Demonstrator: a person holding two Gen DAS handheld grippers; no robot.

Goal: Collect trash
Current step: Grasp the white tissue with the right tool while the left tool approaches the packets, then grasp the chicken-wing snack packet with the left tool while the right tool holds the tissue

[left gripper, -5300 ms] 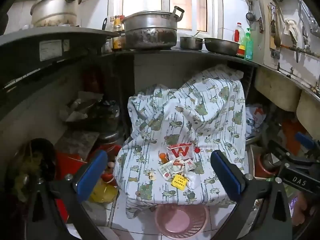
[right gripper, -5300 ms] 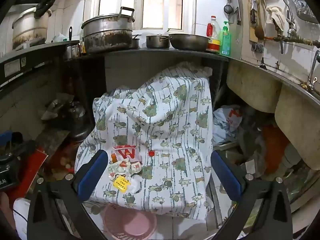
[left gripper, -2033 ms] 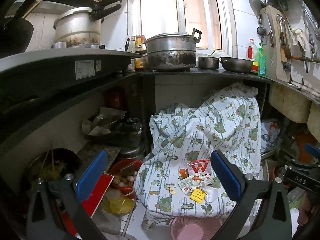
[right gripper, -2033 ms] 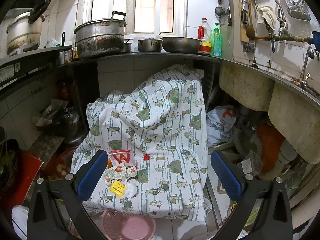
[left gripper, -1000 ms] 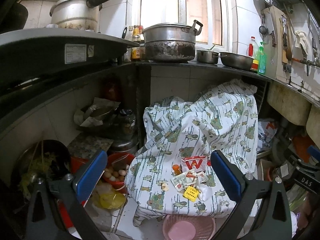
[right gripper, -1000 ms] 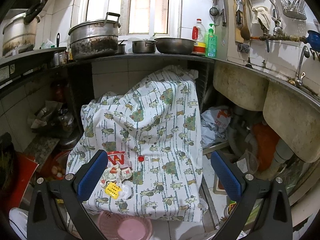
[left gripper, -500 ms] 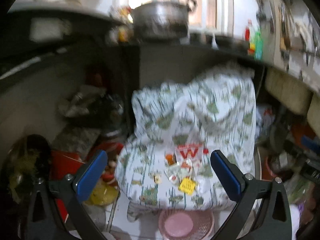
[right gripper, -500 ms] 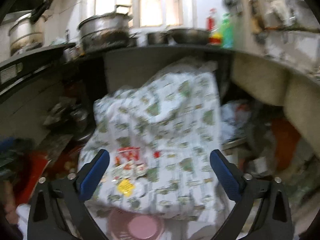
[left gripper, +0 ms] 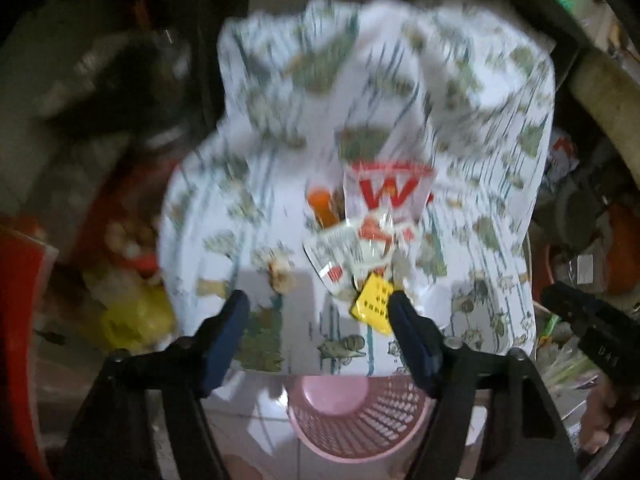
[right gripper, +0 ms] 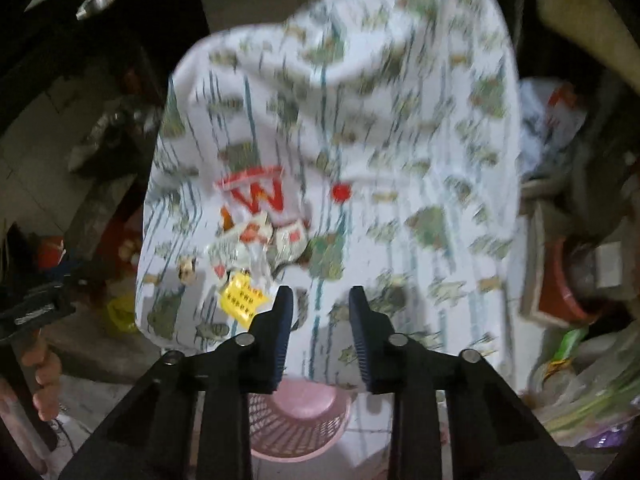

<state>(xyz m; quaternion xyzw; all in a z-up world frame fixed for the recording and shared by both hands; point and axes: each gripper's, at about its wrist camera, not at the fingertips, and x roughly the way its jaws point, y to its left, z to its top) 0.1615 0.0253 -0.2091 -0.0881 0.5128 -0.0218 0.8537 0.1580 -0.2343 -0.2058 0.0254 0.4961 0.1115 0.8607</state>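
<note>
Just ahead of left gripper (left gripper: 318, 312): yellow wrapper (left gripper: 373, 303).

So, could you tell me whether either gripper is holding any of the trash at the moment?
Neither holds anything. The left gripper and right gripper are closing on empty air above the cloth; the wrappers lie untouched.

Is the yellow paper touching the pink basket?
Apart. In the right wrist view the yellow paper lies on the patterned cloth, and the pink basket sits on the floor below the cloth's edge, with cloth between them.
</note>
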